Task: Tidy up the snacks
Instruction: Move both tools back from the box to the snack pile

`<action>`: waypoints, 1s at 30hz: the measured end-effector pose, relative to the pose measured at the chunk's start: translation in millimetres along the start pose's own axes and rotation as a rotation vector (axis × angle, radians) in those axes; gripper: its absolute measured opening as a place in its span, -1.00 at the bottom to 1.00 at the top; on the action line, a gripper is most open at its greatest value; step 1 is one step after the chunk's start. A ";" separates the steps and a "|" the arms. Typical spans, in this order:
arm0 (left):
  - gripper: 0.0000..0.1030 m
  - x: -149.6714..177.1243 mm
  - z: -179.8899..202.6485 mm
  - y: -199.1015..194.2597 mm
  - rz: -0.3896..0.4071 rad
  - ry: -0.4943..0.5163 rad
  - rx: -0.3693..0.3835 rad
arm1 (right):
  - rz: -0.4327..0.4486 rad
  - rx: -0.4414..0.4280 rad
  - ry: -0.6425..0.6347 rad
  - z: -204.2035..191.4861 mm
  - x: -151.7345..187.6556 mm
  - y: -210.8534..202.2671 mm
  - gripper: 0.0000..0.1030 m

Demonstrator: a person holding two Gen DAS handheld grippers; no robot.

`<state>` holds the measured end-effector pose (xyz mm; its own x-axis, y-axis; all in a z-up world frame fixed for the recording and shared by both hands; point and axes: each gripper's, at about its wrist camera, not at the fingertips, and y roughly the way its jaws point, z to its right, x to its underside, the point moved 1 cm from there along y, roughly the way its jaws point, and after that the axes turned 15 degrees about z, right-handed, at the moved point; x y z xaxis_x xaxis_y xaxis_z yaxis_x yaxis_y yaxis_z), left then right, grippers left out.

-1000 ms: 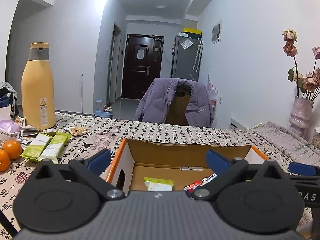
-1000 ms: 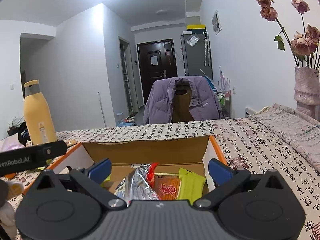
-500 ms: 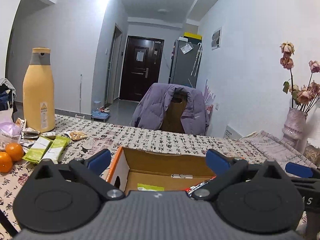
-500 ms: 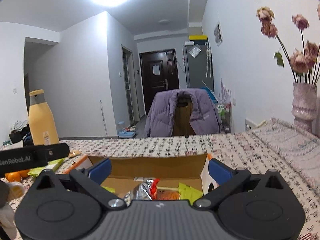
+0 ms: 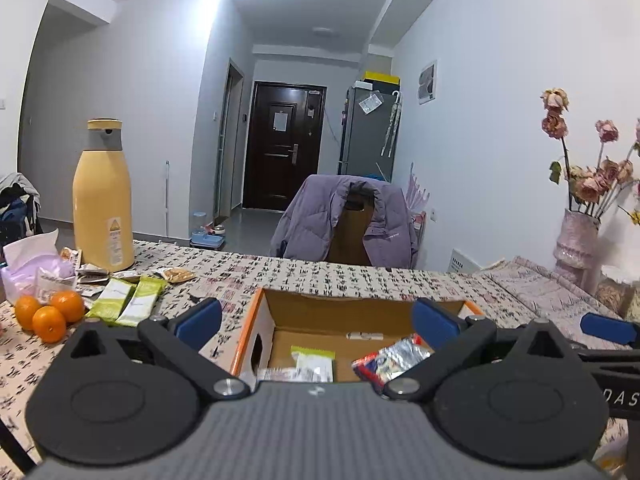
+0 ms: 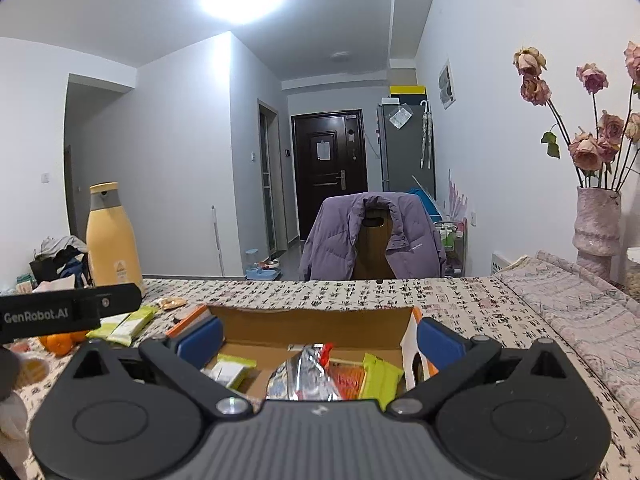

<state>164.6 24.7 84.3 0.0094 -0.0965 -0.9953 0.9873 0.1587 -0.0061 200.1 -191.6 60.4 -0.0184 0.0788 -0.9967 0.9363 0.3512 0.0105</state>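
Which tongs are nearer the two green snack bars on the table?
Left. The left tongs hover at the cardboard box, just right of the green snack bars. The right tongs sit over the box's right half, with the left unit between them and the bars.

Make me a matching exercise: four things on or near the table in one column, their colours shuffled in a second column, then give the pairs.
Things:
1. bottle
2. jacket on the chair
3. snack bars beside the box
4. fruits at the table's left edge

Colours:
A. orange
B. light green
C. pale yellow with a grey collar
D. purple

Pairs: 1-C, 2-D, 3-B, 4-A
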 end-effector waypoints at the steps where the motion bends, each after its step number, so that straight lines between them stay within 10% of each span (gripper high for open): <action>1: 1.00 2.0 0.2 -6.0 -0.003 0.003 0.003 | -0.002 -0.002 -0.002 -1.2 1.4 -6.9 1.00; 30: 1.00 87.7 -37.4 -118.0 -0.145 0.036 0.065 | -0.147 -0.016 -0.002 -11.5 87.1 -120.4 1.00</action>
<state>43.0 34.3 -5.9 -0.1385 -0.0787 -0.9872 0.9861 0.0817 -0.1449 81.7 -216.3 -26.7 -0.1545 0.0232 -0.9877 0.9177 0.3737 -0.1348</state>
